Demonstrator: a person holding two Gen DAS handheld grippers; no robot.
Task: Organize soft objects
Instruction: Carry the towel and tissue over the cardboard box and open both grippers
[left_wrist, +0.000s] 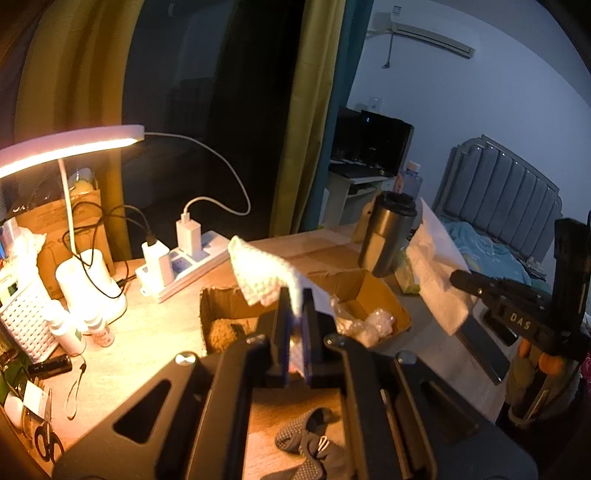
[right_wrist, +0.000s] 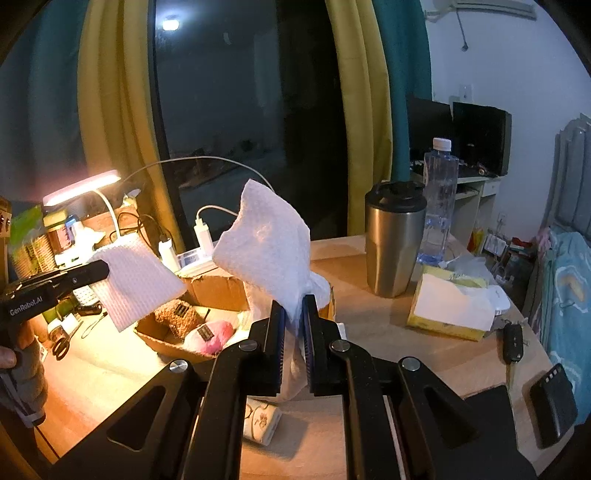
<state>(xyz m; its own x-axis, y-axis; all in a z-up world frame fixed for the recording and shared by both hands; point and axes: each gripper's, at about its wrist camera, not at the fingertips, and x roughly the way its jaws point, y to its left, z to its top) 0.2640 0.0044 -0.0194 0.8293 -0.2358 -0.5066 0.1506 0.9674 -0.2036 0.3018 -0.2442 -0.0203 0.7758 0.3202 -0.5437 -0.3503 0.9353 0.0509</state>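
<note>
- A white embossed cloth (right_wrist: 266, 240) hangs in the air above the tabletop (right_wrist: 369, 266), stretched between the two tools, each pinching one corner of it.
- The right tool (right_wrist: 293, 306) has its jaws closed tight on one bunched corner; the cloth rises from the pads in a crumpled peak and also droops below them.
- The left tool (left_wrist: 295, 299) is likewise clamped on the other corner, and a flap of the same cloth folds up and to the left of its pads.
- From the right wrist view, the left tool enters at the left edge with a flat white panel of the cloth hanging from its tip, above the near corner of the box.
- Directly beneath the cloth sits an open cardboard box (right_wrist: 218, 288) holding a brown fuzzy item (right_wrist: 175, 315) and a pink fluffy item (right_wrist: 214, 334), side by side.
- On the tabletop just below the left tool lies a grey dotted sock (left_wrist: 306, 439).
- To the right of the box stand a steel tumbler (right_wrist: 393, 240) with a black lid and a clear water bottle (right_wrist: 439, 199), close together.
- In front of those lies a yellow tissue box (right_wrist: 450, 306), and near it a car key (right_wrist: 513, 343).
- At the far left a lit desk lamp (left_wrist: 70, 147) glows over a white power strip (left_wrist: 184, 266) with chargers plugged in.
</note>
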